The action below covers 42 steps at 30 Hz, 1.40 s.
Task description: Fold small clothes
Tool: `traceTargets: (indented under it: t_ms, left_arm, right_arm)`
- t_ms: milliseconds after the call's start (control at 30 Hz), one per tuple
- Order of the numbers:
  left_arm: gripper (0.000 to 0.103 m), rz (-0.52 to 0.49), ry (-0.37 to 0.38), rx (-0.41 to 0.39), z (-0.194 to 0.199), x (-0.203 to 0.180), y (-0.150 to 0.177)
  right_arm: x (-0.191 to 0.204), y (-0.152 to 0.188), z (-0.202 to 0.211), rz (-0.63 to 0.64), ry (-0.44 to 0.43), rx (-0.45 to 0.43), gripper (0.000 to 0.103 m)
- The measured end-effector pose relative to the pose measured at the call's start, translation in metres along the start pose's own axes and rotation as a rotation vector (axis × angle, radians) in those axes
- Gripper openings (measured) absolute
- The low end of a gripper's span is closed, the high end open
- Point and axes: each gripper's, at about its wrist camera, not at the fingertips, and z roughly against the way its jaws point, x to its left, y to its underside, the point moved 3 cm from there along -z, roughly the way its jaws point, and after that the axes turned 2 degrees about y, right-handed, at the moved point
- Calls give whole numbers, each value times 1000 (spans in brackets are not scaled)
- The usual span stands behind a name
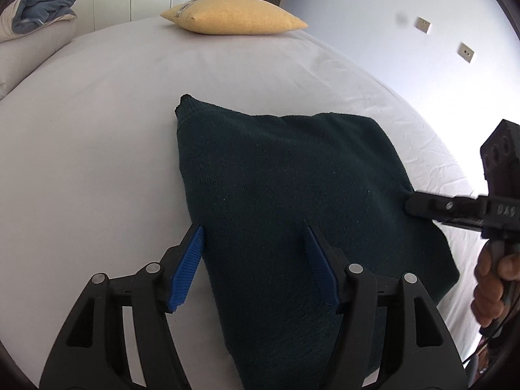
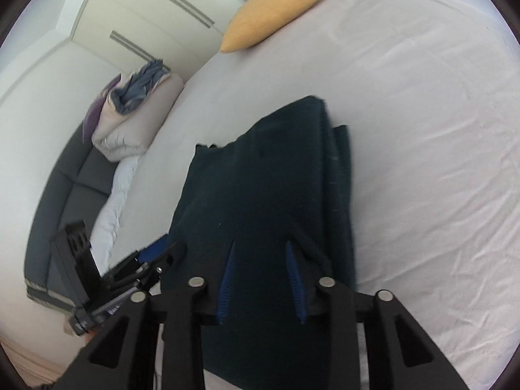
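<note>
Dark green sweater [image 1: 286, 201] laid partly folded on bed [image 1: 97, 136]. Left tongs [image 1: 255, 269] held wide open, nothing gripped. Right tongs [image 2: 263, 282] seem part closed over sweater edge; grip not certain. Edges best lined up before pressing flat.

The dark green knit garment [image 1: 279, 188] runs off the left wrist view's bottom edge, and its near part hides behind the right gripper [image 2: 263, 260].

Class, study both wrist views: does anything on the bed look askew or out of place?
The dark green garment is folded unevenly: along its right edge a lower layer sticks out past the top one. Its far corner pokes up. The yellow pillow and bed sheet look ordinary.
</note>
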Motion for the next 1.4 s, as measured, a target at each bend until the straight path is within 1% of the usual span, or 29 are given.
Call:
traceTargets:
  t_ms: [33,67,100,133,200,267,333,400,467,533,567,633,667,767,833,1000,1033,1133,1233,1300,1400]
  left_arm:
    - [62,-1,0,-1,-2,2,-2]
    - [62,-1,-1,0,-2,2,-2]
    - [62,2,1,-1,-3,3,-1]
    - [62,6,4,-2,-2,4,-1]
    - [63,13,3,-1,-1,5,-1]
    - [63,17,2,-1,1,6,1]
    - [64,29,-3,-1,5,9,1]
    - [66,43,-15,-7,10,13,2]
    - [68,59,-25,-7,13,20,3]
    - [71,74,-24,-1,14,26,6]
    - [72,79,-20,2,14,28,7]
    - [74,95,-11,8,13,31,8]
    - [75,101,-8,12,12,32,9]
    - [75,133,3,21,12,35,10]
    - [76,158,12,29,12,39,11]
    - [77,242,43,48,9,47,15]
    - [77,252,49,54,8,47,16]
    - [77,273,55,57,8,48,16]
    - [77,324,89,61,9,52,17]
    - [77,349,98,52,10,56,18]
    - [77,383,164,100,1,56,22]
  right_arm:
    - [-5,-1,11,-4,24,-32,35]
    - [-10,-1,20,-11,72,-50,47]
    - [-15,-1,28,-17,110,-71,53]
    - [-19,-1,35,-19,109,-81,55]
    - [-23,-2,40,-29,82,-63,55]
    - [-23,0,39,-11,82,-34,61]
    - [-20,2,32,12,85,-5,63]
    - [-17,5,22,15,77,22,66]
    - [-20,5,8,6,98,54,66]
    - [-24,8,-4,-13,107,94,66]
    - [-22,9,-8,-7,104,98,66]
    - [-16,11,-14,27,111,102,66]
    - [-15,12,-16,34,116,105,64]
    - [-18,10,-20,8,96,111,54]
    - [-21,10,-22,-9,79,111,51]
    - [-23,14,-21,0,67,103,45]
    - [-24,15,-21,-3,60,102,43]
    - [-24,14,-22,-3,53,103,39]
    - [-26,15,-21,-6,44,104,36]
    - [-27,15,-21,-11,36,105,35]
    - [-31,16,-21,-36,14,107,33]
